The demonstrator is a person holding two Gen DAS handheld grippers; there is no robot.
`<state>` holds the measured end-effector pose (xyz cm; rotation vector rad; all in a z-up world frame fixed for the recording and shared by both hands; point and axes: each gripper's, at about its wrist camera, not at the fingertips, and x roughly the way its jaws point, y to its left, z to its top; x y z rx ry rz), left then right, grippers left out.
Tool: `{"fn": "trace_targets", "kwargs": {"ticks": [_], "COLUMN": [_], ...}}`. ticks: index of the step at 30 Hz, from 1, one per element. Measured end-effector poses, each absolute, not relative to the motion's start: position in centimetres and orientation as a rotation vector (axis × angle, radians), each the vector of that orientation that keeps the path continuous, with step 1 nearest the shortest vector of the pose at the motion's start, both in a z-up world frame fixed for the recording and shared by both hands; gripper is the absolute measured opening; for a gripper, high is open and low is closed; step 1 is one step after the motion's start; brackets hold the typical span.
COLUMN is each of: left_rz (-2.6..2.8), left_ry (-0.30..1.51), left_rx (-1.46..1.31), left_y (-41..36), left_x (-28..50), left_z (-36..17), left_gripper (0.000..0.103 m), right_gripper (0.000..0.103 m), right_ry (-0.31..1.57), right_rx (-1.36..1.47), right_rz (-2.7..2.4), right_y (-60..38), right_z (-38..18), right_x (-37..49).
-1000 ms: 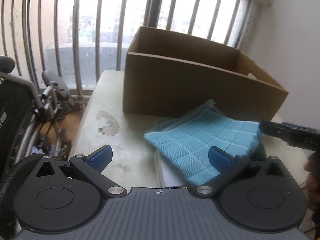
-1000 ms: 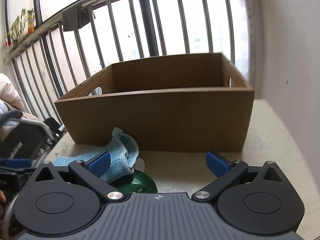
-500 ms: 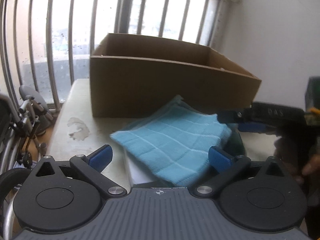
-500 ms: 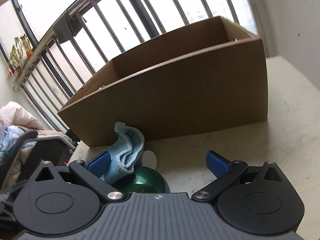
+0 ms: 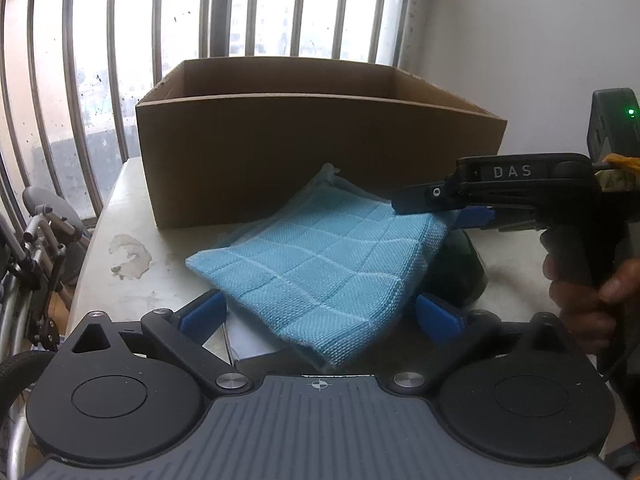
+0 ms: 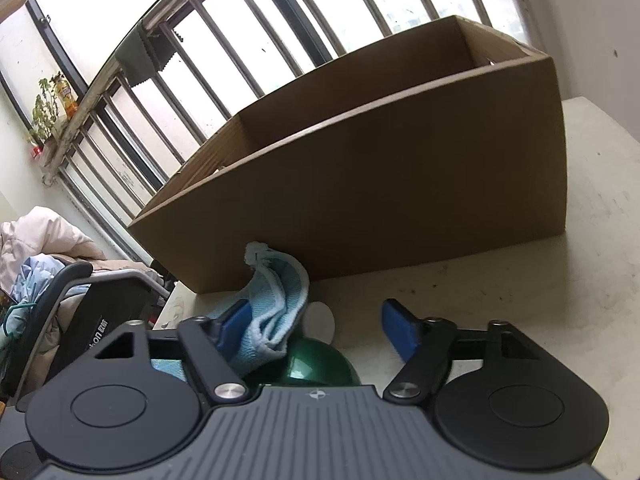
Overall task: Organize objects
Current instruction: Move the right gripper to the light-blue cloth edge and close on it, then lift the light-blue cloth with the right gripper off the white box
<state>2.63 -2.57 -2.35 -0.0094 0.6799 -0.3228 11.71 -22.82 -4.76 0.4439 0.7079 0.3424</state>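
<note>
A folded light-blue cloth [image 5: 320, 264] lies on the pale table [image 5: 160, 280] in front of an open cardboard box [image 5: 312, 152]. It rests on a white flat thing [image 5: 248, 346] and partly covers a dark green round object [image 5: 460, 276]. My left gripper [image 5: 320, 314] is open, its blue pads on either side of the cloth's near corner. My right gripper [image 5: 440, 210] reaches in from the right over the cloth's far edge. In the right wrist view this gripper [image 6: 316, 320] has its jaws closing, with the cloth's bunched edge [image 6: 280, 300] and the green object [image 6: 320, 364] between them. The right pad stands clear.
A window with metal bars [image 5: 256, 12] runs behind the box, and a white wall [image 5: 540, 40] is at the right. A wheelchair [image 5: 36, 248] stands off the table's left edge. A hand [image 5: 580, 292] holds the right gripper's handle. A chipped patch [image 5: 128, 252] marks the tabletop.
The right gripper has come in from the right over the cloth's edge and its jaws have narrowed. Both views have rolled, and the left gripper has moved closer to the cloth.
</note>
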Motion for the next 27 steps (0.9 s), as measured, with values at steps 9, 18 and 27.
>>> {"fn": "trace_targets", "kwargs": {"ticks": [9, 18, 27], "left_rz": [-0.318, -0.316, -0.347], "left_ry": [0.663, 0.635, 0.628], "left_rx": [-0.039, -0.072, -0.143], "left_y": [-1.8, -0.8, 0.6], "left_x": [2.3, 1.8, 1.4], "left_z": [-2.3, -2.0, -1.9], "left_gripper": [0.091, 0.072, 0.051], "right_gripper": [0.038, 0.006, 0.003], "right_ry": [0.658, 0.592, 0.563], "right_rx": [0.326, 0.186, 0.157], "right_rz": [0.324, 0.306, 0.319], "right_y": [-21.0, -19.1, -18.8], "right_z": [-3.4, -1.9, -0.4], "right_x": [10.9, 9.3, 7.2]}}
